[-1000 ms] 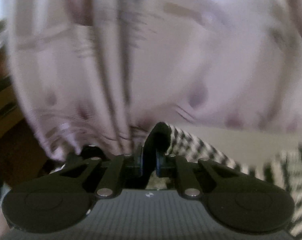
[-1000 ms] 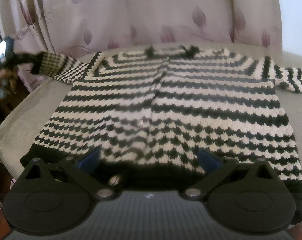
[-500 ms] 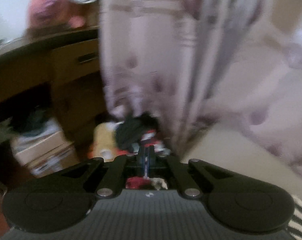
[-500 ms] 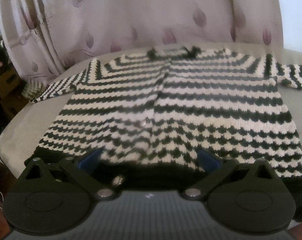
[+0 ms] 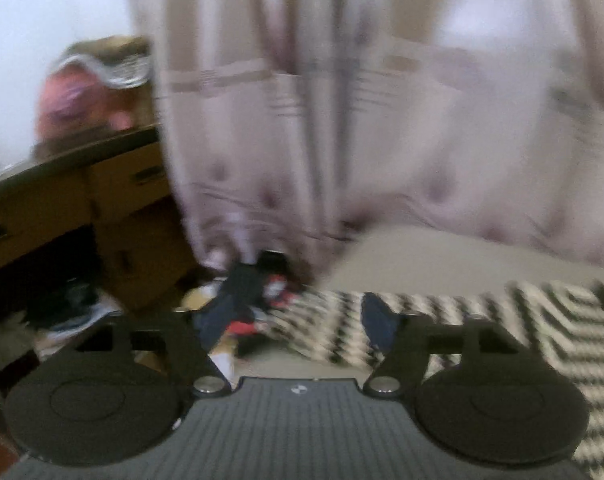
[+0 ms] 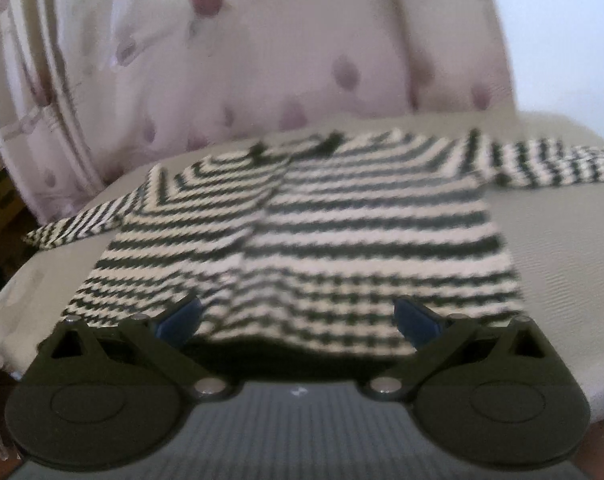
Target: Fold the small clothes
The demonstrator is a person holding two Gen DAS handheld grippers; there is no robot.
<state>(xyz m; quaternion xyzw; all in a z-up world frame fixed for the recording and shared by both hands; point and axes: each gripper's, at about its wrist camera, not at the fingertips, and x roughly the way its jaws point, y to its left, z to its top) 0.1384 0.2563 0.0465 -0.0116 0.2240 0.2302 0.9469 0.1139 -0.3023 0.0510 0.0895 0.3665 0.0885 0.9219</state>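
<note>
The left gripper [image 5: 297, 322] hangs with its blue-padded fingers [image 5: 376, 322] spread wide and nothing between them. Just past the right finger a black-and-white zigzag knitted sleeve [image 5: 330, 330] lies flat on a beige cushioned surface [image 5: 422, 256], running off to the right into the body of the knit [image 5: 562, 328]. A pale pink curtain [image 5: 342, 120] with faint leaf prints hangs behind. To the left stands a dark wooden desk with drawers [image 5: 113, 188], and a blurred heap of dark and red clutter [image 5: 257, 292] sits on the floor beneath it.
</note>
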